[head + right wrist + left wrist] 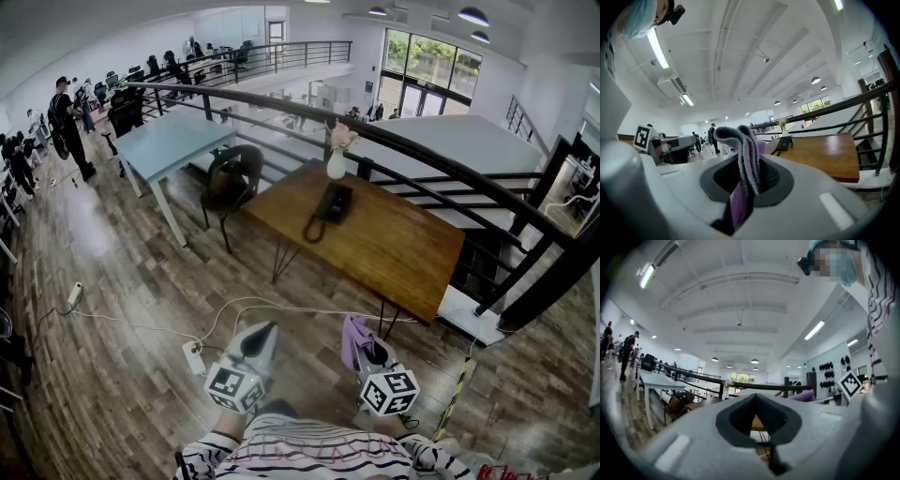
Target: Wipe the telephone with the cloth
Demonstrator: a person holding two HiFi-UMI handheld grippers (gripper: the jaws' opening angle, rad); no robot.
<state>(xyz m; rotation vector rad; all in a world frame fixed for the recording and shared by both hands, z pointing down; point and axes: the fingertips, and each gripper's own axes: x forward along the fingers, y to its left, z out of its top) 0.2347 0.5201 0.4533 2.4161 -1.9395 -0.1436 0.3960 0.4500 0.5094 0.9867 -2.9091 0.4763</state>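
Telephone (333, 202), black with its cord looping toward the table's edge, lies on the wooden table (398, 248) near a white flower vase (336, 165). It is well apart from both tools, which are held low and close to the person's body. The right gripper (371, 349) is clamped on a folded purple-and-grey cloth (746, 157) (the fold stands proud of the jaws, leaving fabric ready to meet the handset), while the left gripper (268, 328) has its jaws pressed together on nothing, presumably kept free to steady the telephone.
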